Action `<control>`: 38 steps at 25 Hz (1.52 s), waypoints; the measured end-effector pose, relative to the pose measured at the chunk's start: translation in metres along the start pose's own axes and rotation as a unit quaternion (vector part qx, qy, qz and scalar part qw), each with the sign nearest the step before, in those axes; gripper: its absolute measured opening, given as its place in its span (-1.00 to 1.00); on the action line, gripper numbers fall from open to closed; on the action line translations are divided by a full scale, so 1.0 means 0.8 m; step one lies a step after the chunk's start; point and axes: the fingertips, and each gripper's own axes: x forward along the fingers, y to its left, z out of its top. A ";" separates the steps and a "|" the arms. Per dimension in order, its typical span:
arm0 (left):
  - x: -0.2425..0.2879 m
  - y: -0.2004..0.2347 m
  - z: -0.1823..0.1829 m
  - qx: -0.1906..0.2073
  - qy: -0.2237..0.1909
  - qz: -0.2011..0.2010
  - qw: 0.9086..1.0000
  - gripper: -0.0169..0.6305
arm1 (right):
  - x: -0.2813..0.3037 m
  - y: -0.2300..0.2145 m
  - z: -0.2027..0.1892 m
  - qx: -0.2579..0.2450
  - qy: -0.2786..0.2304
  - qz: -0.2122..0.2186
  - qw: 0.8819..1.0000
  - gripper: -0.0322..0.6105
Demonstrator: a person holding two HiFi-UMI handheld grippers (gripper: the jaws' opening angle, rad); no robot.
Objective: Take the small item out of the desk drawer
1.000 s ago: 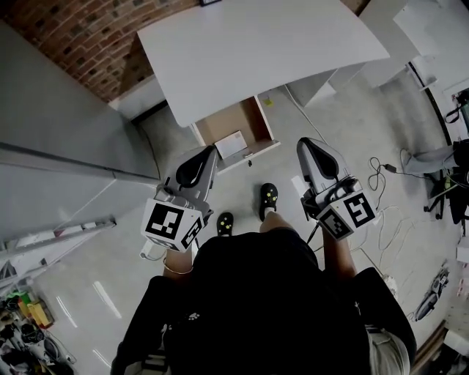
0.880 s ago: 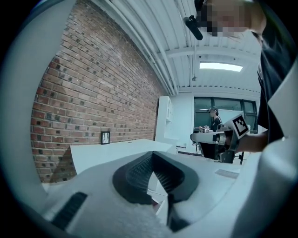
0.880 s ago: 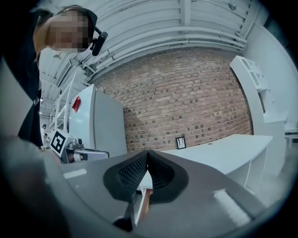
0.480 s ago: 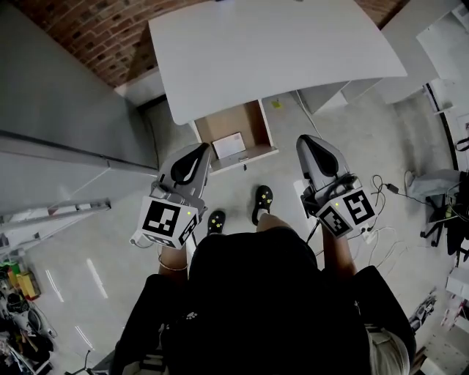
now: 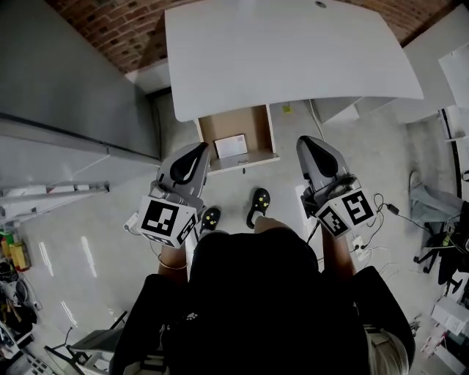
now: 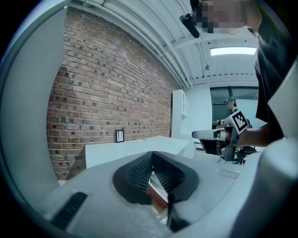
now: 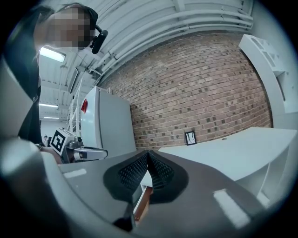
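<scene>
- Pointing towards the desk, the left gripper has its two ribbed jaws clenched tip to tip, with nothing caught between them.
- Through the narrow slit under those tips, only a strip of brown wood shows, lying well beyond the jaws.
- The right gripper is likewise pressed together at its tips and carries nothing. A sliver of the same brown wood shows through its slit.
- In the head view both grippers are held out in front of the person's body, side by side and well apart. The left marker cube and the right marker cube sit at the ends nearest the person.
- On the pale floor between the grippers stand the person's two dark shoes, dotted with yellow.
- Just past the shoes, the drawer stands pulled out from under the desk's near edge, its brown inside open to view.
- The small item, a flat white rectangle, lies on the drawer's bottom close to the front panel. Neither gripper touches it, and both tips stop short of the drawer.
- The desk has a broad white top, and a brick wall runs behind it.
- Both gripper views show a small dark-framed picture against that wall at about desk-top height.
- A tall grey cabinet stands at the person's left, and loose cables trail over the floor at the right.
</scene>
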 end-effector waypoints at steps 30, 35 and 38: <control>0.080 0.047 -0.174 -0.020 0.134 0.051 0.990 -0.84 | 0.075 -0.059 -0.120 0.001 0.075 0.071 0.995 -0.86; 0.111 0.061 -0.233 -0.017 0.174 0.034 0.984 -0.81 | 0.094 -0.067 -0.160 0.010 0.100 0.069 0.993 -0.86; 0.127 0.068 -0.268 -0.014 0.196 0.030 0.980 -0.77 | 0.102 -0.071 -0.184 0.008 0.114 0.076 0.991 -0.86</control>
